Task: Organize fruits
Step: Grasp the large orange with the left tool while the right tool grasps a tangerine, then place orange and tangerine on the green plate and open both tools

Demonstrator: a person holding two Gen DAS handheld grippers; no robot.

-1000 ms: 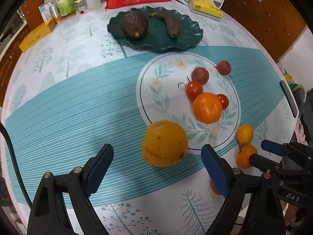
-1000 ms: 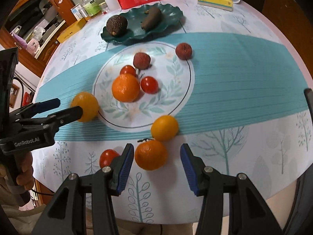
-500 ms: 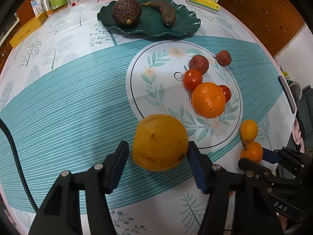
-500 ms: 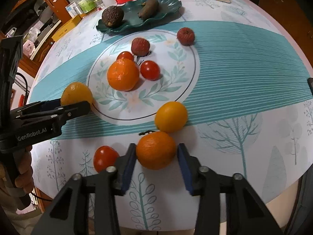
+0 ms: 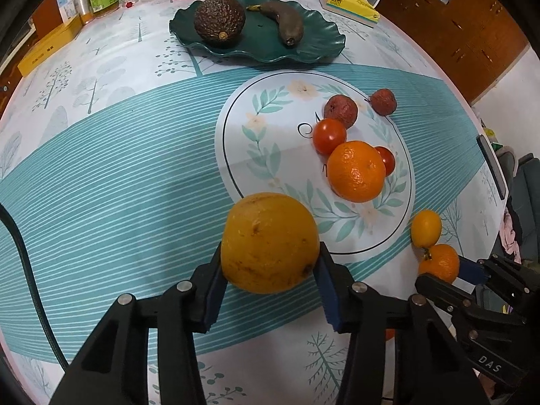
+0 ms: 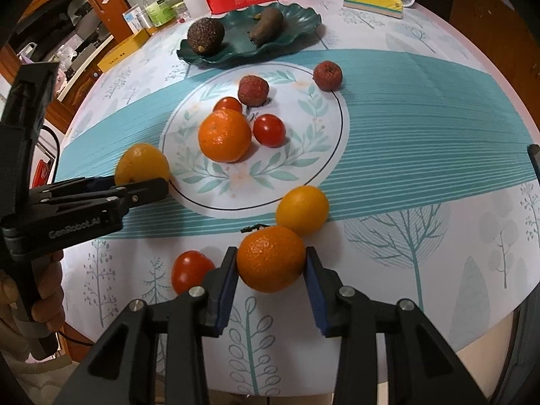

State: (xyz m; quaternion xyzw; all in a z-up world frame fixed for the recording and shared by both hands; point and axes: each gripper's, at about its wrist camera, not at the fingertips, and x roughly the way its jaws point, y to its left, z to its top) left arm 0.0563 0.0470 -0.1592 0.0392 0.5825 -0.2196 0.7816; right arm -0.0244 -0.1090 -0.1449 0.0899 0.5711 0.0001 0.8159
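The orange — big, yellowish, with brown specks — sits at the near rim of the printed ring, clamped by the left gripper. The right gripper holds the tangerine near the table's front edge — both reach in low.

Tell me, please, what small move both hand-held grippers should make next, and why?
Probably lift both fruits slightly off the tablecloth. The left hand-held gripper has its pads against the large yellow-orange fruit, and the right hand-held gripper brackets the tangerine, which touches the small yellow citrus, so rising straight seems safest before carrying them.
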